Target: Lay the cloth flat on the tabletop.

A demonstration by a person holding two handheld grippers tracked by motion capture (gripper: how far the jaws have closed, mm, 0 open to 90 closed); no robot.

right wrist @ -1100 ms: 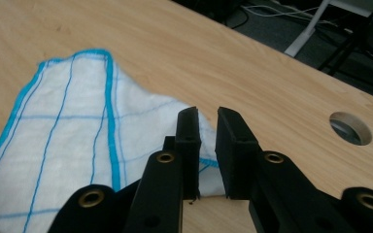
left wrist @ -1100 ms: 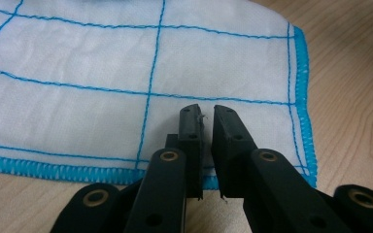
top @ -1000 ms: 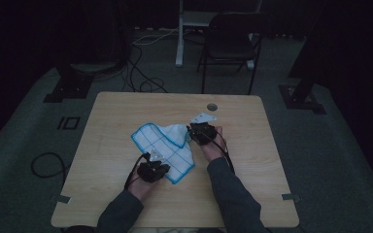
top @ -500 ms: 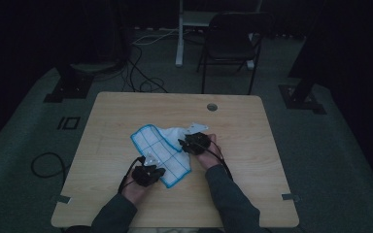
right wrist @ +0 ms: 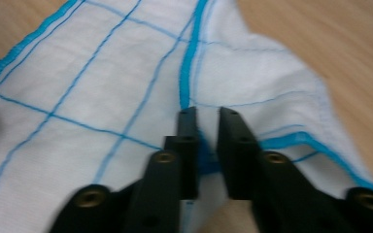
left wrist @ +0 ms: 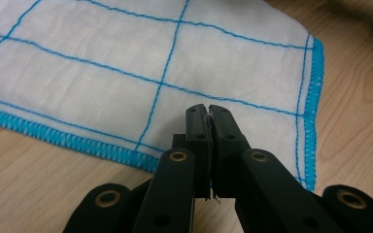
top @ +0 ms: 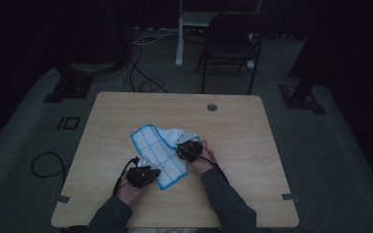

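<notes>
A white cloth (top: pixel 156 150) with blue grid lines and a blue hem lies on the wooden table (top: pixel 243 145), its right part bunched up. My left gripper (top: pixel 149 168) rests at the cloth's near left corner. In the left gripper view its jaws (left wrist: pixel 208 110) are shut tight above the flat cloth (left wrist: pixel 126 73), and only a thin pale sliver shows between them. My right gripper (top: pixel 179 146) is on the bunched right side. Its jaws (right wrist: pixel 207 116) have just been closing and now pinch a raised fold of the blue hem (right wrist: pixel 205 162) of the cloth (right wrist: pixel 102 97).
A round cable hole (top: pixel 212 107) sits near the table's far edge. Beyond the table stand a dark chair (top: pixel 230 46) and a white post (top: pixel 179 34), with cables (top: pixel 141 82) on the floor. Bare wood lies to the right and far side of the cloth.
My right gripper has come down and toward the person onto the cloth's bunched right part. The loose heap on the right has shrunk. The left gripper has shifted slightly left.
</notes>
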